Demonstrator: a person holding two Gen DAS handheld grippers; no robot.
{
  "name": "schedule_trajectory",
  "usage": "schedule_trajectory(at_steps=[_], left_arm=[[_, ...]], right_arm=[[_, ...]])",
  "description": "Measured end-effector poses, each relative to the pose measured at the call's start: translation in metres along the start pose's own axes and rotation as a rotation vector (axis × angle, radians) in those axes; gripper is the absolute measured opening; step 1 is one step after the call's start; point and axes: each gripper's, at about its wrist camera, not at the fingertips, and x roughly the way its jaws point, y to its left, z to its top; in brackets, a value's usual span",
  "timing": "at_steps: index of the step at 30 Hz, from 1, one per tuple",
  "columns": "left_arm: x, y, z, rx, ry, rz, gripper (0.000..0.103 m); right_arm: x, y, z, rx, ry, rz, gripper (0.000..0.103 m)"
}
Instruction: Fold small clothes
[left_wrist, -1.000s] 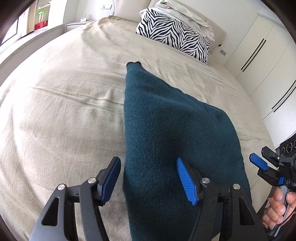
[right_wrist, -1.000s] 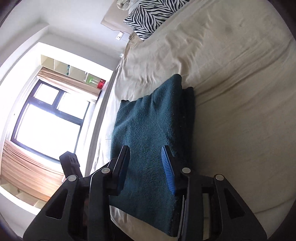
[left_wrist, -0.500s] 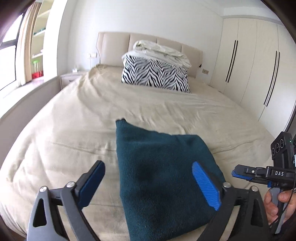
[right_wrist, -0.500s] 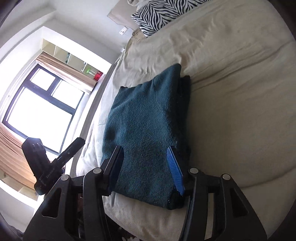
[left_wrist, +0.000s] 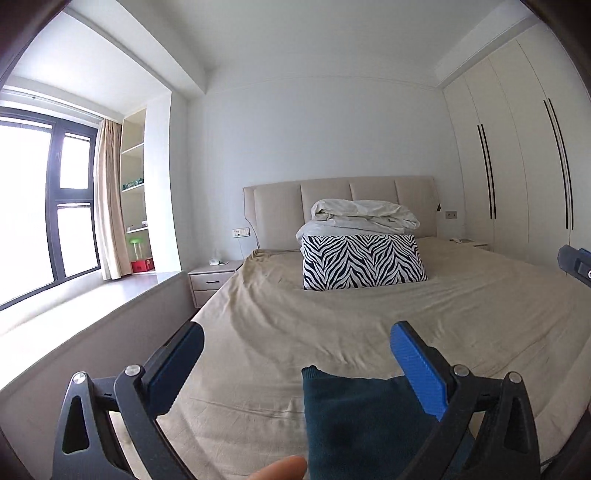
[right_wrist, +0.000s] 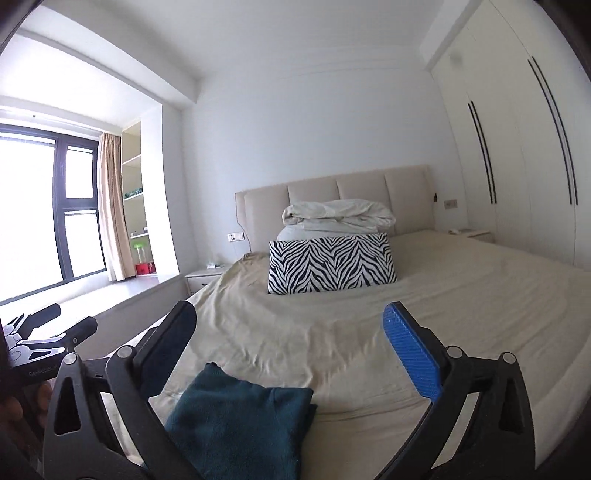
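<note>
A folded teal sweater (right_wrist: 243, 421) lay at the foot of a bed (left_wrist: 369, 310) spread with a rumpled beige sheet, a zebra-print pillow (left_wrist: 362, 262) near the padded headboard (left_wrist: 332, 206). The left gripper (left_wrist: 295, 354) stood spread wide and empty; the right gripper (right_wrist: 288, 332) was opening, nothing between its jaws. White wardrobes (right_wrist: 517, 166) lined one wall.

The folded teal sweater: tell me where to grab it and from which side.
Take the teal sweater by its stacked right-hand edge, where the layers show one over another, coming in low from the foot of the bed. It lies flat there, so one finger probably has to slide underneath. The right gripper hangs above it, jaws opening, nothing between them.
</note>
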Motion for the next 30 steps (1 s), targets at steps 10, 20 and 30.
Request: schedule_trajectory(at_steps=[10,20,30], left_arm=[[0.032,-0.003,-0.033,-0.076,0.29,-0.049,0.103],[0.067,-0.001,-0.097,-0.131,0.512,-0.054,0.103],[0.077,-0.009,-0.121,-0.127,0.583,-0.083,0.103]], right_arm=[[-0.01,0.032,0.02,-0.013,0.122,0.092,0.103],[0.067,0.019,-0.07,0.085,0.575,-0.073,0.103],[0.088,0.031,-0.141,0.039,0.726,-0.099,0.103]])
